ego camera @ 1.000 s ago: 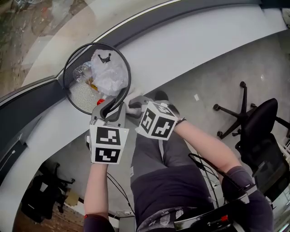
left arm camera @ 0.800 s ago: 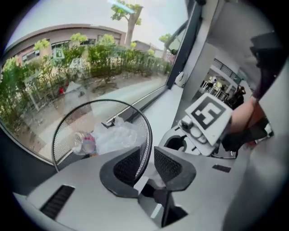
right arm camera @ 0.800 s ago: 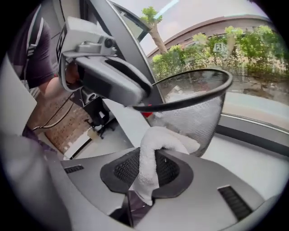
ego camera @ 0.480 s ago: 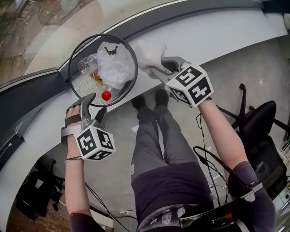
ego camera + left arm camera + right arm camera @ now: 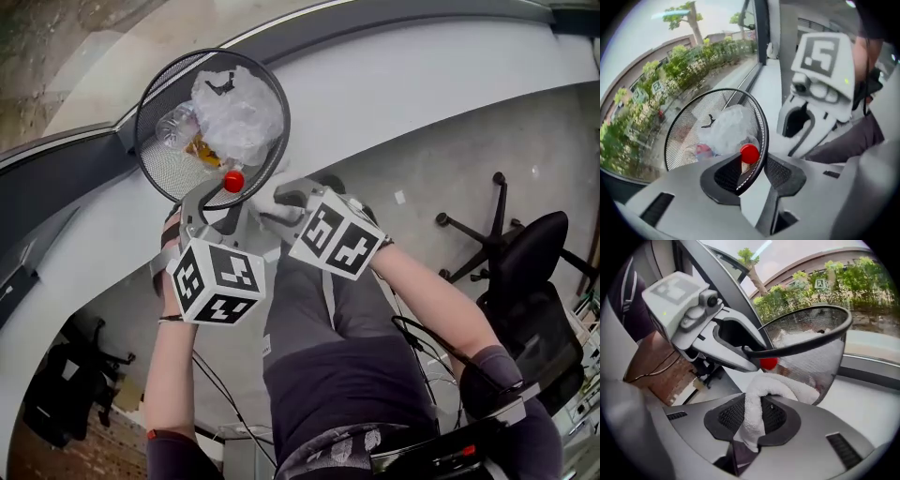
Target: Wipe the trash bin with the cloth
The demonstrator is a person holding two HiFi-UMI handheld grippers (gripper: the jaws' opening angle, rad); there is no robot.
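Trash bin (image 5: 684,136), black mesh, was seen tipped toward the person above the white ledge (image 5: 394,84) by the window. Whether its base rested there could not be told.

Left gripper (image 5: 754,171) was set over the near rim, one of the fingers inside the mesh and one outside. These fingers had just been closing with the rim between them, and they were judged clamped on it, steadying the bin.

Right gripper (image 5: 752,416) was clamped on the white cloth (image 5: 757,399). A folded hump of the cloth was pushed forward against the outer mesh wall, just below the rim and just beside the left gripper.

Rubbish was left inside: a crumpled plastic bag (image 5: 239,112), a clear bottle (image 5: 178,127) and a red cap (image 5: 233,180) near the rim.

Progress was judged early to middle. Grip and contact were made, so the wiping stroke itself was in hand. No cleaned patch could be made out on the mesh, so the amount done could not be read. The far side of the wall and most of the rim were presumed left, and the bin would likely have to be turned for those. The inside was blocked by the rubbish.
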